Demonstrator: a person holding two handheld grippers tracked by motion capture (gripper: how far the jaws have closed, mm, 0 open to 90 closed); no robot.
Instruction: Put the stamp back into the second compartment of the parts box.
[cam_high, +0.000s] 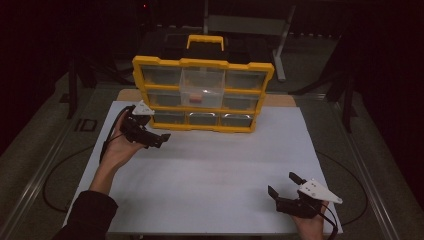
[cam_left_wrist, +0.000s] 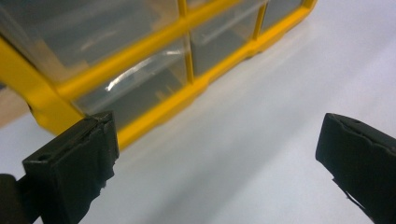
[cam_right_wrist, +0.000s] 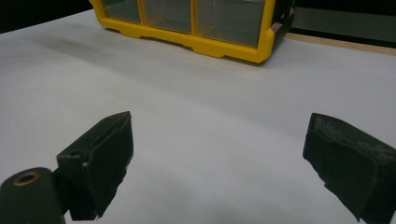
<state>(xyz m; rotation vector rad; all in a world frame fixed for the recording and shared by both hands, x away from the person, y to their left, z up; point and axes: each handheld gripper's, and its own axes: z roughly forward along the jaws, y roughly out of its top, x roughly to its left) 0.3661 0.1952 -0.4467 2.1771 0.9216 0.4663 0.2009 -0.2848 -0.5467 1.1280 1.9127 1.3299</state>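
A yellow organizer case (cam_high: 202, 92) with clear drawers stands upright at the back of the white table top (cam_high: 210, 165). Its middle drawer holds a small orange-red piece (cam_high: 195, 97). My left gripper (cam_high: 152, 130) is open beside the case's lower left corner. In the left gripper view, that gripper (cam_left_wrist: 219, 154) has its jaws wide apart with nothing between them, and the case frame (cam_left_wrist: 154, 116) is close ahead on the left. My right gripper (cam_high: 283, 183) is open near the front right of the table. In its own view, the right gripper (cam_right_wrist: 219, 158) faces the case (cam_right_wrist: 205, 44) from afar.
A yellow carry handle (cam_high: 205, 41) tops the case. Dark metal frames and a table leg (cam_high: 280, 45) stand behind the table. A black cable (cam_high: 55, 175) loops on the floor at the left. Bare white surface lies between the grippers.
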